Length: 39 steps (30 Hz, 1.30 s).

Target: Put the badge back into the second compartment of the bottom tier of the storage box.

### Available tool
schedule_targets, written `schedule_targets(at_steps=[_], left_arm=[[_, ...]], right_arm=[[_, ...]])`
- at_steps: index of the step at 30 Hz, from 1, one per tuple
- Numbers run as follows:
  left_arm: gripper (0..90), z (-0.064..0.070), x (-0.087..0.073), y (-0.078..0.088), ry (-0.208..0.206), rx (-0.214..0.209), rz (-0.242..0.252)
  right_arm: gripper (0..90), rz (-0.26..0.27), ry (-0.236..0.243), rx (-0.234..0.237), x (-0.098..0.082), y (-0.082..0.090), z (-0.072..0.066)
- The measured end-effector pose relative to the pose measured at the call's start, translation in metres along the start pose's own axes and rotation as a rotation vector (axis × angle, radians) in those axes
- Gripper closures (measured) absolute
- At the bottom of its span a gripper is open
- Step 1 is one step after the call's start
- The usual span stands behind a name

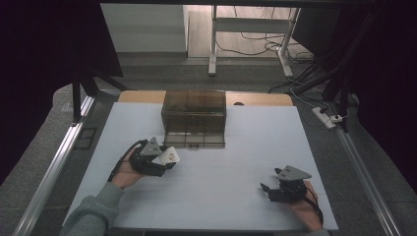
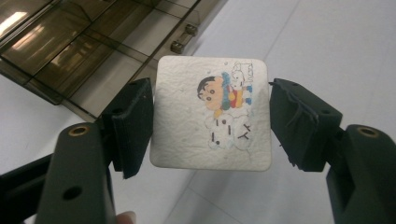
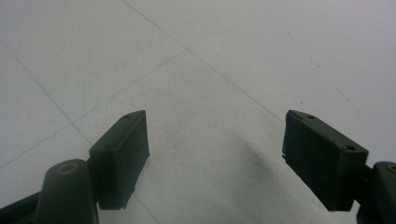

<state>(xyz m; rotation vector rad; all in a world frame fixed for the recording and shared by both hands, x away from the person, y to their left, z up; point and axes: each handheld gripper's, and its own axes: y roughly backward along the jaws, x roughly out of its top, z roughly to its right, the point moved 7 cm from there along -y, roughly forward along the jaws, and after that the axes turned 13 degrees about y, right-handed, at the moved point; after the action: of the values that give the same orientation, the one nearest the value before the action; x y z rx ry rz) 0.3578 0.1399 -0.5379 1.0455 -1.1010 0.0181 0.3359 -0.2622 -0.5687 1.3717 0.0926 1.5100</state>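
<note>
In the high view we are seeing the left gripper [image 1: 164, 160] holding a white square coaster [image 1: 167, 156] on the left side of the white bench [image 1: 236, 147], just near of a smoky transparent box [image 1: 194, 118] that is standing at the far middle. The right gripper [image 1: 269, 191] is resting near the right near corner, well apart from the coaster and the box.

In the left gripper view we are looking at the coaster [image 2: 211, 114] between the two jaws, which are clamping on its left and right edges. A small coloured cartoon drawing [image 2: 224, 98] is showing on its face. The box [image 2: 84, 51] is lying behind it, at the upper left.

In the right gripper view the jaws of the right gripper [image 3: 215, 149] are standing wide apart, with the bare bench [image 3: 210, 70] between them.
</note>
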Motion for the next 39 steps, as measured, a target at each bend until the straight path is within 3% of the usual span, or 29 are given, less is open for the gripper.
schedule_targets(at_steps=[8, 27, 39], left_arm=[[32.4, -0.014, 0.005, -0.006, 0.048, 0.000, 0.014], [32.4, -0.015, 0.036, -0.028, 0.022, -0.005, 0.007], [32.4, -0.021, 0.066, -0.057, -0.001, -0.032, -0.012]], right_arm=[[22.5, 0.001, -0.005, 0.001, 0.000, 0.001, 0.001], [22.4, 0.025, -0.016, 0.001, 0.002, 0.005, 0.002], [22.4, 0.036, -0.013, 0.006, 0.003, 0.005, 0.003]])
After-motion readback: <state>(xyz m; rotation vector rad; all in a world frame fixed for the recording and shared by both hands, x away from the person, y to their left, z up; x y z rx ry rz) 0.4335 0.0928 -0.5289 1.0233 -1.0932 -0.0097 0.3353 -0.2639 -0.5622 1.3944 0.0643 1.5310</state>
